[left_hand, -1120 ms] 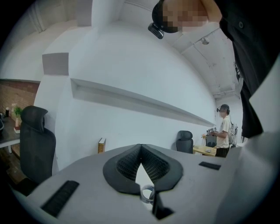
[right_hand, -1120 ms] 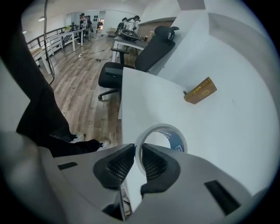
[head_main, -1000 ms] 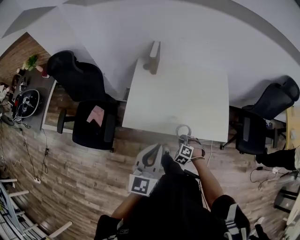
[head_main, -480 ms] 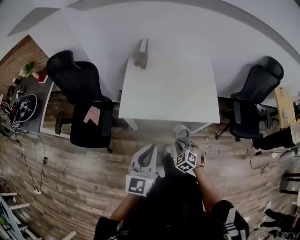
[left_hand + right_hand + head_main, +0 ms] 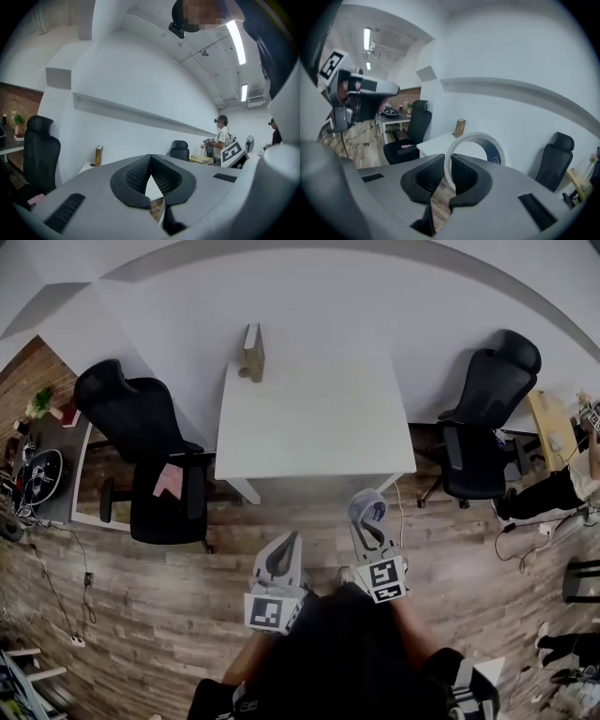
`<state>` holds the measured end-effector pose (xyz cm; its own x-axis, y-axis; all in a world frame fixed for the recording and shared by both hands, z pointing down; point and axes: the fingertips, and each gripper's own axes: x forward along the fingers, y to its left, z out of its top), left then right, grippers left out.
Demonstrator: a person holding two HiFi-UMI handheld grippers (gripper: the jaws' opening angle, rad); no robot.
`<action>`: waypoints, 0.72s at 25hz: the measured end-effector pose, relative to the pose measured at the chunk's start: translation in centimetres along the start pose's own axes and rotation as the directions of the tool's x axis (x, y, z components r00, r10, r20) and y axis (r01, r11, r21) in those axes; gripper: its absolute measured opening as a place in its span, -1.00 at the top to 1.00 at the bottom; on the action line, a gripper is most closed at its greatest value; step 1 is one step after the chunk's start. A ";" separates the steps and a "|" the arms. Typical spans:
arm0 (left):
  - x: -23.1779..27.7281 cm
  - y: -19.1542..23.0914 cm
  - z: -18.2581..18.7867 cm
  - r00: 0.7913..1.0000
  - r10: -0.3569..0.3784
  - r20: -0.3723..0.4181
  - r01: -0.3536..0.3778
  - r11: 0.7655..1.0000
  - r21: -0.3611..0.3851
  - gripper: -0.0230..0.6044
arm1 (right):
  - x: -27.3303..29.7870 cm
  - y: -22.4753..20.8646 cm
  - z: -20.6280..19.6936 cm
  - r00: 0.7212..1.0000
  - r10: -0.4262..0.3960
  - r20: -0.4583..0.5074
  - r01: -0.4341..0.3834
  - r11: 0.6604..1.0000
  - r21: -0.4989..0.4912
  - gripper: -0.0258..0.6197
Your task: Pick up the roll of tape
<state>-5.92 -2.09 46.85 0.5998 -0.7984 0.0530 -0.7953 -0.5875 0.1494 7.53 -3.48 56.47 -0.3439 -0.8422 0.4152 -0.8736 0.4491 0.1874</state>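
The roll of tape (image 5: 474,151) is a white ring with a dark blue inner face, standing on edge between the jaws of my right gripper (image 5: 446,174), which is shut on its rim. In the head view the roll of tape (image 5: 367,507) sticks out ahead of the right gripper (image 5: 368,518), held over the wooden floor just in front of the white table (image 5: 309,418). My left gripper (image 5: 283,559) hangs beside it at the left. In the left gripper view the left gripper (image 5: 150,174) has its pads pressed together with nothing between them.
A brown box (image 5: 251,353) stands at the table's far left edge. Black office chairs stand left (image 5: 159,465) and right (image 5: 478,437) of the table. A side table with a round black object (image 5: 36,474) is far left. Another person (image 5: 562,486) is at the right.
I have stepped back from the table, which now lies farther ahead. The right gripper with the tape has drawn back off the table's front edge. The left gripper stayed close to my body.
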 end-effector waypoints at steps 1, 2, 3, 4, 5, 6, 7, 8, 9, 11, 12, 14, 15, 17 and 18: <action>0.3 -0.6 0.2 1.000 0.000 0.003 0.000 1.000 -0.004 0.87 | -0.9 -0.6 0.6 1.000 -0.006 0.029 0.005 0.999 0.032 0.74; 0.6 -1.3 0.3 1.000 0.000 0.006 0.000 1.000 -0.007 0.87 | -2.0 -1.2 1.2 0.998 -0.010 0.059 0.006 0.998 0.064 0.74; 0.8 -2.0 0.4 1.000 0.000 0.007 0.000 1.000 -0.006 0.87 | -3.1 -1.8 1.7 0.996 -0.014 0.092 0.005 0.995 0.098 0.74; 0.9 -2.7 0.4 1.000 0.000 0.007 0.000 1.000 -0.002 0.87 | -4.2 -2.3 2.2 0.992 -0.019 0.127 0.002 0.992 0.130 0.74; 1.0 -3.3 0.3 1.000 0.002 0.008 -0.002 1.000 0.003 0.87 | -5.3 -2.8 2.6 0.987 -0.025 0.160 0.000 0.988 0.154 0.73; 1.1 -3.9 0.2 1.000 0.004 0.007 -0.004 1.000 0.012 0.87 | -6.3 -3.2 3.0 0.982 -0.029 0.187 -0.003 0.986 0.168 0.73; 1.3 -4.4 0.0 1.000 0.007 0.003 -0.007 1.000 0.020 0.87 | -7.2 -3.5 3.3 0.978 -0.032 0.209 -0.006 0.984 0.177 0.73; 1.4 -5.0 -0.2 1.000 0.008 -0.001 -0.008 1.000 0.027 0.87 | -8.1 -3.8 3.4 0.974 -0.033 0.226 -0.010 0.983 0.186 0.73; 1.6 -5.5 -0.5 1.000 0.009 -0.007 -0.009 0.999 0.034 0.87 | -8.9 -4.1 3.6 0.970 -0.034 0.239 -0.015 0.980 0.199 0.73; 2.2 -6.6 -1.0 1.000 0.011 -0.020 -0.010 0.999 0.039 0.87 | -10.2 -4.7 3.6 0.966 -0.031 0.257 -0.029 0.974 0.225 0.73; 2.4 -7.1 -1.1 1.000 0.009 -0.023 -0.009 0.999 0.038 0.87 | -10.7 -5.0 3.5 0.965 -0.028 0.262 -0.036 0.971 0.236 0.73; 2.9 -8.2 -1.2 1.000 0.003 -0.021 -0.002 0.999 0.037 0.87 | -11.4 -5.4 3.1 0.963 -0.023 0.267 -0.045 0.968 0.246 0.73; 3.0 -8.8 -1.1 1.000 0.001 -0.016 -0.001 0.999 0.034 0.87 | -11.8 -5.5 2.9 0.963 -0.021 0.270 -0.048 0.968 0.246 0.73; 3.2 -9.6 -1.2 1.000 0.000 -0.019 0.000 0.999 0.042 0.87 | -12.4 -5.8 2.7 0.962 -0.016 0.272 -0.053 0.968 0.246 0.73; 3.2 -9.9 -1.4 1.000 0.000 -0.023 0.001 0.999 0.051 0.87 | -12.5 -5.9 2.6 0.962 -0.013 0.271 -0.057 0.968 0.246 0.73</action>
<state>4.04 1.33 46.88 0.6017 -0.7952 0.0754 -0.7980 -0.5945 0.0986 16.14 3.64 47.83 -0.4133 -0.8972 0.1558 -0.9106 0.4087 -0.0615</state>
